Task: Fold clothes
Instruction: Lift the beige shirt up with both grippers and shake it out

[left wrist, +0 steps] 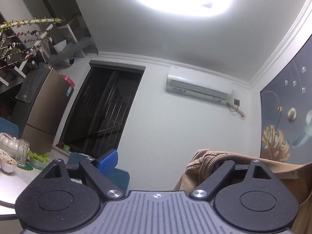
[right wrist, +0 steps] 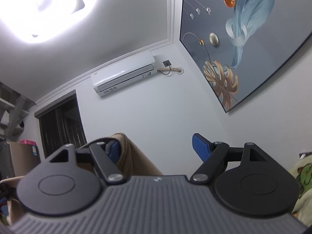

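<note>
A tan garment with a ribbed hem (left wrist: 206,163) hangs over the right finger of my left gripper (left wrist: 161,161), whose jaws stand wide apart; its blue left pad (left wrist: 108,160) is bare. In the right wrist view the same tan cloth (right wrist: 134,158) drapes over the left blue pad (right wrist: 113,149) of my right gripper (right wrist: 156,148), also wide open; its right blue pad (right wrist: 200,148) is bare. Both grippers point up toward the wall and ceiling. The rest of the garment is hidden below the views.
A round table (left wrist: 11,183) with bowls, a glass and greens is at the left. A fridge (left wrist: 46,105), a dark barred window (left wrist: 105,109), an air conditioner (left wrist: 197,85) and a wall painting (right wrist: 243,39) surround. A green-patterned cloth (right wrist: 304,183) lies at the right.
</note>
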